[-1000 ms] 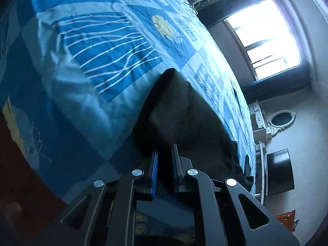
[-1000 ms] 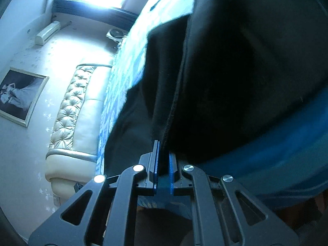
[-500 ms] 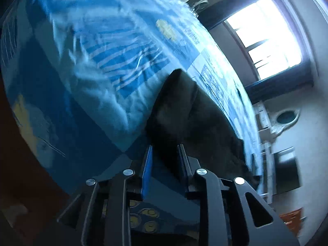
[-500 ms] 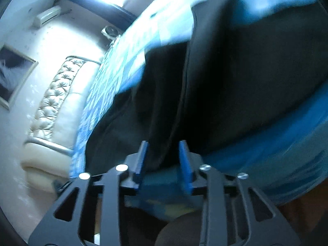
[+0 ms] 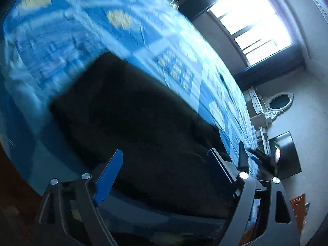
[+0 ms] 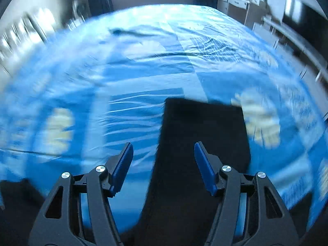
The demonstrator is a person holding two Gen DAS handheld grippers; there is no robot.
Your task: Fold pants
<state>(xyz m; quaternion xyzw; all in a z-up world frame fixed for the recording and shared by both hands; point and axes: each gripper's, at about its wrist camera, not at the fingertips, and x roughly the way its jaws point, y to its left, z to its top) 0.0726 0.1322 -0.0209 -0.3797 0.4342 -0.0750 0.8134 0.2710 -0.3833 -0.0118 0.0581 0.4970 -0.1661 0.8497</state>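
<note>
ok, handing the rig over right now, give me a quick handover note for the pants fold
Left gripper: open, fingers spread wide, holding nothing, just above the pants.
Right gripper: open, empty, raised over the bed.
Pants: black, lying flat on the blue patterned bedspread as a neat rectangle with straight edges, near the edge of the bed closest to you. In the left wrist view they fill the space ahead of the fingers.
Done: a fold is laid down and both grippers are off the cloth.
Left: probably one more fold to shorten the rectangle, or a check for tidiness. The frames are blurred, so layer count is unclear.
</note>
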